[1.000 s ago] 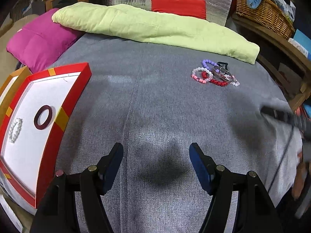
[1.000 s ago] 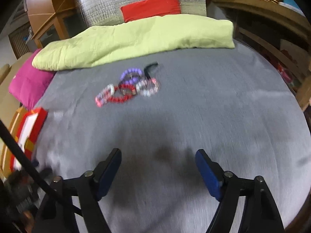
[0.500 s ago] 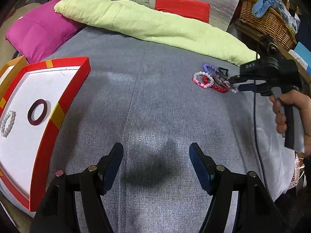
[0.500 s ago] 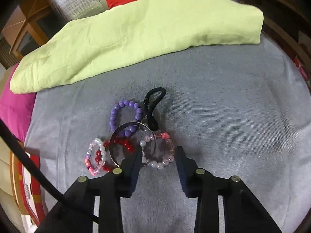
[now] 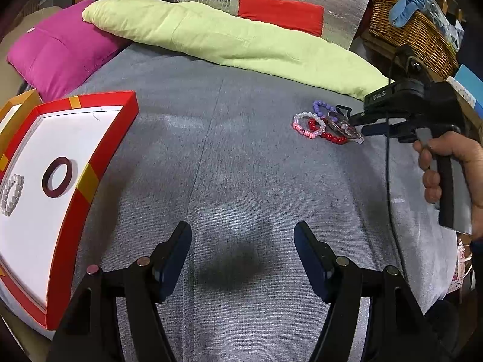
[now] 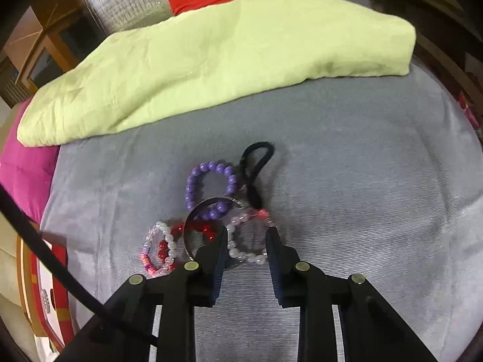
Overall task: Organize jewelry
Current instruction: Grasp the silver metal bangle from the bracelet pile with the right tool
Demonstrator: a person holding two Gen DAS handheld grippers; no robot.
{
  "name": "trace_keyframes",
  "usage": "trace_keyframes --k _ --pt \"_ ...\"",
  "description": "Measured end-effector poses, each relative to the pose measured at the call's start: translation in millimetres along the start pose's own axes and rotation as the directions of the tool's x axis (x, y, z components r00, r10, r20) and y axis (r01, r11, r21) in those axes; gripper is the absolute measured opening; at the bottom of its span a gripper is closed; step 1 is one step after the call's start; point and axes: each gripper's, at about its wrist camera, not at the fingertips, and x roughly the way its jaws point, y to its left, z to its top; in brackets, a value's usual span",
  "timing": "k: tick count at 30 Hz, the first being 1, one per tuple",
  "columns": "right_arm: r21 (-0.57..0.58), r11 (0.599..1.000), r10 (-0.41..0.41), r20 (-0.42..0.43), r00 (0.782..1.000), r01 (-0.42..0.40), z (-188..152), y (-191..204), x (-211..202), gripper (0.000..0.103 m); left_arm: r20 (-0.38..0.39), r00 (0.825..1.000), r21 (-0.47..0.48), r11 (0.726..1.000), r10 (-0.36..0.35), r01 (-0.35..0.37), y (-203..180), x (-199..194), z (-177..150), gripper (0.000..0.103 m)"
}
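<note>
A heap of bracelets lies on the grey bedcover: a purple bead bracelet point(image 6: 208, 169), a red bead bracelet point(image 6: 205, 229), a white-and-pink one point(image 6: 157, 241), a silver bangle point(image 6: 187, 232), a pale pink bead bracelet point(image 6: 241, 253) and a black hair tie point(image 6: 256, 157). My right gripper point(image 6: 247, 232) points down at the heap. Its jaws are closing, with the pale pink bracelet between them and the bangle's edge at the left finger. My left gripper point(image 5: 243, 241) hangs open and empty over bare cover. The red-rimmed white tray point(image 5: 90, 181) at left holds a dark ring point(image 5: 57, 176) and a pearl bracelet point(image 5: 12, 191).
A long green quilt point(image 5: 229, 39) runs along the far side of the bed, with a magenta pillow point(image 5: 60, 57) at its left end. A wicker basket point(image 5: 413, 33) stands on a shelf at the right. A hand point(image 5: 446, 163) grips the right tool's handle.
My right gripper has moved in over the bracelet heap and its jaws have narrowed around the pale pink bracelet. My left gripper has stayed put and open.
</note>
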Motion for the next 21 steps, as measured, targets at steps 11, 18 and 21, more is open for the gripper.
trace_keyframes --k 11,18,21 --pt "0.038 0.997 0.068 0.025 0.997 -0.069 -4.5 -17.5 -10.8 0.007 0.005 1.0 0.006 1.0 0.018 -0.019 -0.5 1.1 0.0 0.071" --pt "0.059 0.985 0.158 0.093 0.983 -0.163 -38.0 -44.9 -54.9 0.007 0.023 0.998 0.042 0.997 0.057 -0.057 -7.2 0.1 -2.3 0.071" --pt "0.108 0.972 0.199 0.083 0.977 -0.207 -54.8 -68.0 -54.0 0.007 0.027 0.997 0.057 0.996 0.071 -0.072 -10.1 0.8 -2.7 0.071"
